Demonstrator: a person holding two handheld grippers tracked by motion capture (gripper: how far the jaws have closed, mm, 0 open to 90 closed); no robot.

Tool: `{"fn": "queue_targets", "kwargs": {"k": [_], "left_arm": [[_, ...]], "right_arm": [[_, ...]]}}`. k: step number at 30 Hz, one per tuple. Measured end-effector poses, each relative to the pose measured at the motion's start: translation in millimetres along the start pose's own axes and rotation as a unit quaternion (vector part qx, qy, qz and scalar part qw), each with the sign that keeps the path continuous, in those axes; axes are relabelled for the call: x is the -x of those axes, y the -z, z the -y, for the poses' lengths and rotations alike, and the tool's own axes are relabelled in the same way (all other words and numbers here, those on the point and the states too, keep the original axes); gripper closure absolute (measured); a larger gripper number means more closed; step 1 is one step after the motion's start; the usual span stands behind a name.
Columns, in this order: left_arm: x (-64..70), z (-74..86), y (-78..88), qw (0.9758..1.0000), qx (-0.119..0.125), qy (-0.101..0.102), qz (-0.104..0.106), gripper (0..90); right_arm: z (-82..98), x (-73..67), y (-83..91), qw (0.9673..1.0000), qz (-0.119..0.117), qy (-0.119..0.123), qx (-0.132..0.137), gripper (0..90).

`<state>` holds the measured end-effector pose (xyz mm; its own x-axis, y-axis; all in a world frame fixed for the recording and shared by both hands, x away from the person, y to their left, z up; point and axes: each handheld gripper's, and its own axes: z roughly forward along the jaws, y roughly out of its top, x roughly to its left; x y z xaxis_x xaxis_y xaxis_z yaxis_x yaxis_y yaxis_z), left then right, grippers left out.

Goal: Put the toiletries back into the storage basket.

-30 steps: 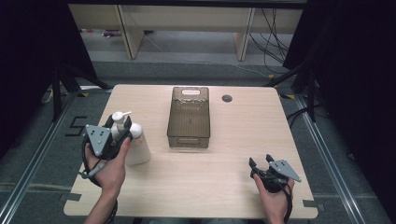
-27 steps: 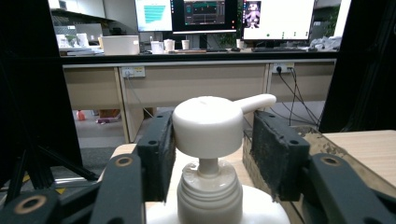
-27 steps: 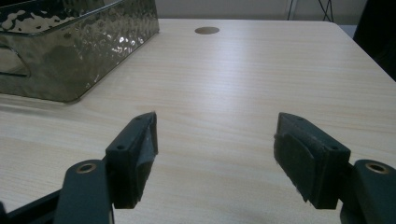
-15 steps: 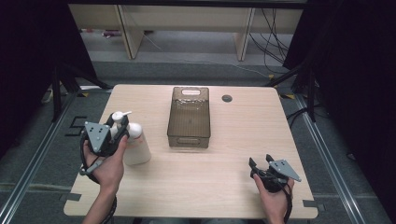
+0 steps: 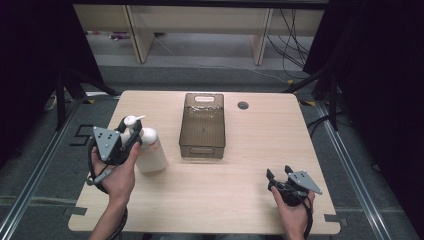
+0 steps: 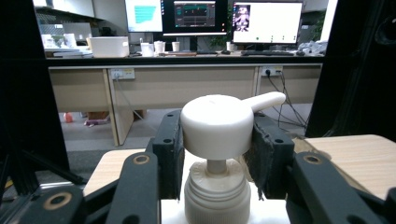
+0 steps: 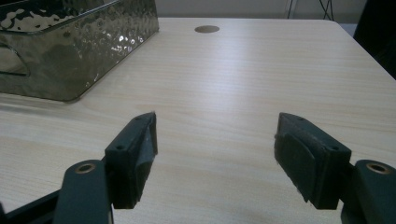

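A white pump bottle (image 5: 151, 151) stands upright on the left part of the wooden table (image 5: 235, 200). My left gripper (image 5: 131, 131) reaches it from the left, and its jaws have just been closing on the bottle's top. In the left gripper view both black pads (image 6: 169, 149) press on the sides of the round pump head (image 6: 217, 125), whose nozzle points to the right. My right gripper (image 5: 279, 173) rests low near the table's front right, jaws wide apart. In the right gripper view, nothing but bare wood lies between the jaws of the right gripper (image 7: 217, 151).
A smoked, see-through plastic bin (image 5: 202, 148) stands in the middle of the table, its long side running away from me; its corner (image 7: 70, 51) shows in the right gripper view. A round cable hole (image 5: 243, 105) sits at the back right. Desks and monitors stand beyond.
The left gripper's jaws have narrowed around the pump head. The left hand and bottle have shifted only slightly. The right hand has stayed put.
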<state>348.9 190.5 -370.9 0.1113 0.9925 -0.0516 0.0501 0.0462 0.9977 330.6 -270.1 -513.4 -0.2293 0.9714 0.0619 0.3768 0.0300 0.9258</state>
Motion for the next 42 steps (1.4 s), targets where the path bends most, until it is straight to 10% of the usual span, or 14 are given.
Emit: {"fn": "queue_targets", "kwargs": {"k": [42], "left_arm": [[43.7,-42.1,-13.4,0.9975,0.045,-0.011,0.054,58.9]], "right_arm": [[0.2,0.4,0.5,0.9999,0.009,0.008,0.003,30.4]]}}
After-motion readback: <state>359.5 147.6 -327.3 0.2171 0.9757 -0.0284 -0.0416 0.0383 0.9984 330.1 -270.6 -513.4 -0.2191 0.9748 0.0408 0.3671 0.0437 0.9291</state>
